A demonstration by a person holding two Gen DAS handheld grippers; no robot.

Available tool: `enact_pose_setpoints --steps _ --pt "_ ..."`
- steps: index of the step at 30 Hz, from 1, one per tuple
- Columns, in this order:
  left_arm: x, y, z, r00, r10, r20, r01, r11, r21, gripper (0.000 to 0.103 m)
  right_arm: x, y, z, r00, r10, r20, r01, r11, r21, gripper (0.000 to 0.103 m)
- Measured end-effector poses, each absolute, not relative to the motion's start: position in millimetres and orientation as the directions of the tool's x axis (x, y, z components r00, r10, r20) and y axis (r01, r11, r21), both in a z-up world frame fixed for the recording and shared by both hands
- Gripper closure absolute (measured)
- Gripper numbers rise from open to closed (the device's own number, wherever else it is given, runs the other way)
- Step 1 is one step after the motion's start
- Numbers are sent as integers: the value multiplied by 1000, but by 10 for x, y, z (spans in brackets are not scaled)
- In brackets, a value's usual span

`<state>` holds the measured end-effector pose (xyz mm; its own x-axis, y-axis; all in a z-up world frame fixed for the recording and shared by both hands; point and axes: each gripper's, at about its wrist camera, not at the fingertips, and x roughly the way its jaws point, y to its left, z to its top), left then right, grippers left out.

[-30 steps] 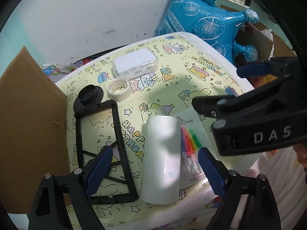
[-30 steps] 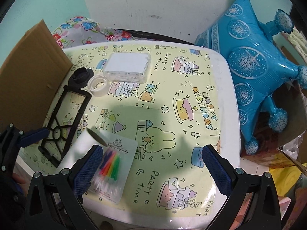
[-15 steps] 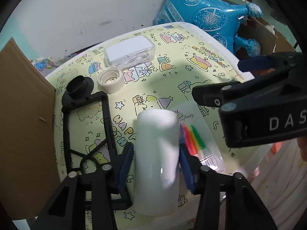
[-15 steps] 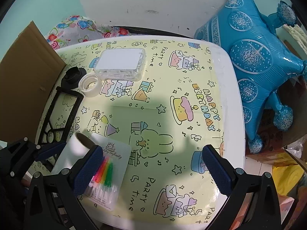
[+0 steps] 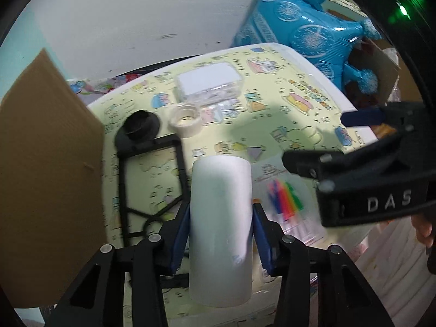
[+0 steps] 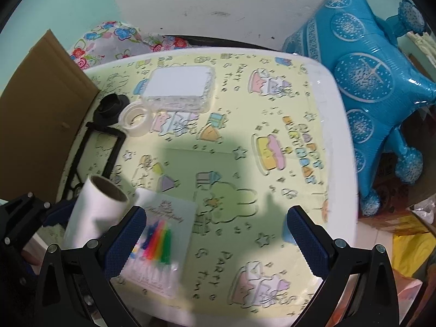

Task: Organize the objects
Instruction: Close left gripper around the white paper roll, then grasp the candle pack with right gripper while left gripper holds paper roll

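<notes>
left wrist view: the white roll (image 5: 220, 226) is clamped across its width by the left gripper (image 5: 221, 234), its long axis running forward along the fingers, while the right gripper (image 6: 218, 242) is held wide open, empty, beside it.

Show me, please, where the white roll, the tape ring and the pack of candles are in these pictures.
white roll (image 5: 220, 218), left wrist view, on the middle of its side.
tape ring (image 6: 135, 119), right wrist view, on its near wall.
pack of candles (image 6: 159, 241), right wrist view, on the coloured candles.
</notes>
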<state>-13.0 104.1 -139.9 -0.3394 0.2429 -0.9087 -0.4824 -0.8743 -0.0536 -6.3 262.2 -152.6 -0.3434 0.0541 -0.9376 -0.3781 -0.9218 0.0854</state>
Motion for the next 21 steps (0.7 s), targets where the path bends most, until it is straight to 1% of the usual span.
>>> enact_pose_setpoints --steps 9,14,18,21 --pt "-30 662 -1377 -353 207 -912 -423 -905 -42 58 -89 2219 -1649 -324 5 -946 -353 -929 116 0" --pt "32 551 -1417 -349 203 -915 -417 -908 -42 58 -85 2080 -1741 -317 2 -948 -386 -913 127 0" --pt "79 510 -1484 -333 204 -921 -419 -907 -49 58 -109 2006 -1833 -287 21 -958 -405 -909 101 0" --pt "109 504 -1496 -331 208 -921 -425 -904 -51 58 -134 1943 -1883 -260 59 -964 -399 -915 52 0"
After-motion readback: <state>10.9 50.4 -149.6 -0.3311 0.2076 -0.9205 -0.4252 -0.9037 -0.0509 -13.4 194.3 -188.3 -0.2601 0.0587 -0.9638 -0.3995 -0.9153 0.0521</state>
